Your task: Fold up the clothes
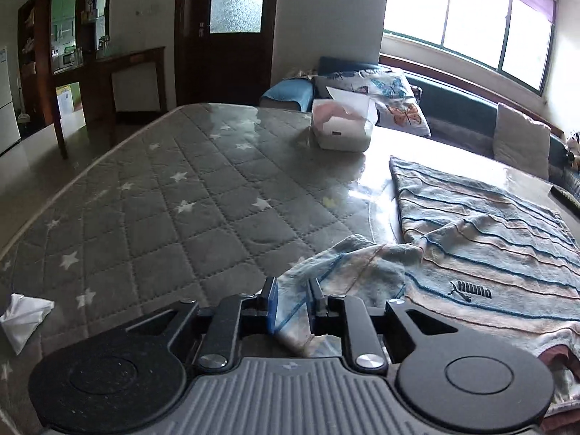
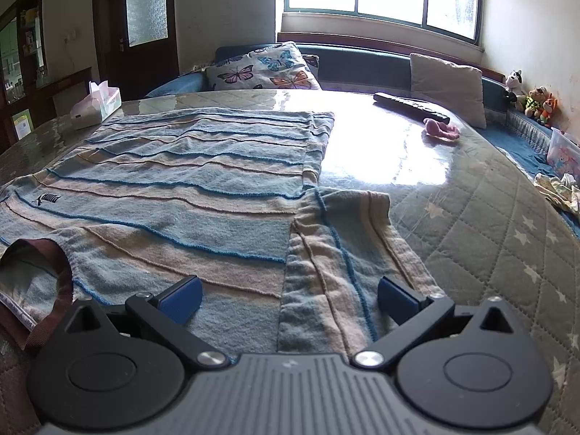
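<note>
Table: quilted grey star cover (image 1: 163, 199) under glossy sheet, window at 12 o'clock.
Shirt: striped shirt (image 2: 163, 188) flat, mid-table.
Left gripper (image 1: 293, 302): nearly closed, pinching sleeve (image 1: 348, 264).
Right gripper (image 2: 288, 299): wide apart, empty, over other sleeve (image 2: 344, 253).
Progress: early; sleeves not folded in, body unfolded.
Views: only right shows remote (image 2: 409, 106); only left shows pinch.

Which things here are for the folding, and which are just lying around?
For the folding:
striped shirt
its sleeve, between the left gripper pads
right gripper, open

Just lying around:
tissue box
remote control
pink thing
butterfly pillow
</note>
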`<state>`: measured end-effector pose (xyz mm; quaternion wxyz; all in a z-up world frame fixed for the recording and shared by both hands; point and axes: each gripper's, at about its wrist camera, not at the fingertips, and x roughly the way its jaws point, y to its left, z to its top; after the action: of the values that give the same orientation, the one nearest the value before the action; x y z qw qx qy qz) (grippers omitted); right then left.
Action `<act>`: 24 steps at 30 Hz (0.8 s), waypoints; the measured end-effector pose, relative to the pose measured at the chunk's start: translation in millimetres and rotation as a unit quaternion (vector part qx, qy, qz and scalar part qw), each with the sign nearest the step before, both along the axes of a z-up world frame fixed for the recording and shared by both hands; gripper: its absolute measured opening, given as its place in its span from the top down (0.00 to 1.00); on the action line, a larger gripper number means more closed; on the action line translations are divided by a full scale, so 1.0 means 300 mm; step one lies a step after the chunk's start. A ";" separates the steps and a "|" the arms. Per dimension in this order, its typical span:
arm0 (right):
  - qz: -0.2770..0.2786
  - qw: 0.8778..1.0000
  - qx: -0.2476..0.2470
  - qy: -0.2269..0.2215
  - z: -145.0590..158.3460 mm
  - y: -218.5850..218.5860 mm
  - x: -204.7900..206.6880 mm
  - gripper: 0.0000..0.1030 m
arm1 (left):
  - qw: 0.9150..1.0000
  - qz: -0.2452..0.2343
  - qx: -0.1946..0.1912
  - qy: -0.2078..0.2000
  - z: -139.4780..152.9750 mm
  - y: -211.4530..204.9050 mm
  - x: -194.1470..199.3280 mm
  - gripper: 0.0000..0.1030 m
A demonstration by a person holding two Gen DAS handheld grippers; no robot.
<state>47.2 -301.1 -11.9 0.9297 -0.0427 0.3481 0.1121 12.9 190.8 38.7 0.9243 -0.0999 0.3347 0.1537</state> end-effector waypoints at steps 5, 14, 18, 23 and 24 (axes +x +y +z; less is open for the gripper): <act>0.000 1.000 0.001 -0.002 -0.001 0.000 -0.001 0.00 | 0.998 -0.058 -0.014 -0.001 -0.011 -0.073 0.078 0.82; 0.001 1.000 0.003 -0.006 -0.004 -0.001 -0.003 0.00 | 0.996 -0.091 -0.005 0.021 -0.087 -0.142 0.237 0.80; 0.001 1.000 0.003 -0.007 -0.004 -0.003 -0.003 0.00 | 0.997 -0.071 -0.009 0.024 -0.088 -0.101 0.233 0.79; 0.002 1.000 0.004 -0.008 -0.005 -0.005 -0.004 0.00 | 0.997 -0.067 -0.014 0.026 -0.065 -0.115 0.233 0.77; 0.002 1.000 0.005 -0.008 -0.005 -0.006 -0.003 0.00 | 0.997 -0.071 -0.013 0.023 -0.059 -0.127 0.237 0.76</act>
<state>46.2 -302.9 -13.4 0.9325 -0.0400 0.3402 0.1148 84.0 152.7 20.9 0.9235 -0.0839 0.3643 0.0857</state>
